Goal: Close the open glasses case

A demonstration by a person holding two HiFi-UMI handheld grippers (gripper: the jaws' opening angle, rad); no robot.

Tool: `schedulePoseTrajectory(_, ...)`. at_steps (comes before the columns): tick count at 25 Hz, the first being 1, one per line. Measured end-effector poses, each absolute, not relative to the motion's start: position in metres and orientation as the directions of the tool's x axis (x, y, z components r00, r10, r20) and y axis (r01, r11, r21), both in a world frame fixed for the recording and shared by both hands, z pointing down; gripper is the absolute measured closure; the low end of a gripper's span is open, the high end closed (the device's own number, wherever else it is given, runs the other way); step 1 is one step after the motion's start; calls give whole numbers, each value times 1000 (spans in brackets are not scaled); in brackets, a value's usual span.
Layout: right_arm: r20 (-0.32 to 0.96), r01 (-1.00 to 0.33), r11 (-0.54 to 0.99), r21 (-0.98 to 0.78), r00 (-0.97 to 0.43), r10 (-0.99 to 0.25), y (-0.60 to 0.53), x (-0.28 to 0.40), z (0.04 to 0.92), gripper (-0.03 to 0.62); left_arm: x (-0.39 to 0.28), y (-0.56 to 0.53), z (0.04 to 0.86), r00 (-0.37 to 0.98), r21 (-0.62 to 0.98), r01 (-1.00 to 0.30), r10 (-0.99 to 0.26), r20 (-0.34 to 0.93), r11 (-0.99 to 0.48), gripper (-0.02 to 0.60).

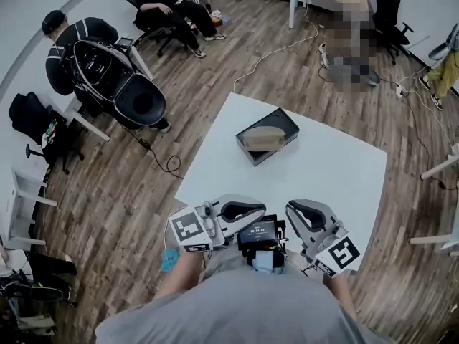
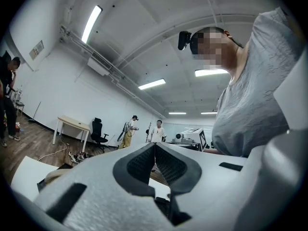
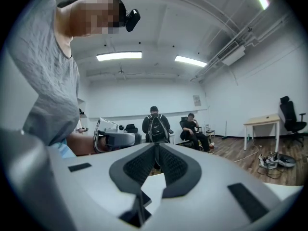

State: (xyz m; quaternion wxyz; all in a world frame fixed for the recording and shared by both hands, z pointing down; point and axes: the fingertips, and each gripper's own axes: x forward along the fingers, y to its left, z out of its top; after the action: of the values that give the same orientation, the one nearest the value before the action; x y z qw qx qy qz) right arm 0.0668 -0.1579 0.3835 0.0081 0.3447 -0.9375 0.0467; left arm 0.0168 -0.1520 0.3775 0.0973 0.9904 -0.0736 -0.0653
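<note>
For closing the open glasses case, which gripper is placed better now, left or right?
Left, narrowly. Both are shut and empty at the near edge of the table. The left gripper lies almost in line with the glasses case; the right gripper sits slightly aside.

White left gripper (image 1: 258, 208) with black pads; beyond it, black case (image 1: 278, 127), tan inside, on white bench (image 1: 337, 178).
</note>
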Motion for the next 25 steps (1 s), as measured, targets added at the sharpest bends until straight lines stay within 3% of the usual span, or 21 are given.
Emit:
schedulePoseTrajectory(7,60,-704,710,27,-708,-704,-192,78,375,554,-5,-204,362,965,73,-231,-238,-108,-970,563)
schedulePoseTrajectory(16,112,-652,724,228,-721,-684,-280,85,349,555,-7,-286,388,945,-101,-297,-307,115,-950,561)
schedulePoseTrajectory(25,202,-579,754,309,-735,-647,-340,65,360,554,-2,-334,405,900,-221,-330,-377,220,-918,561)
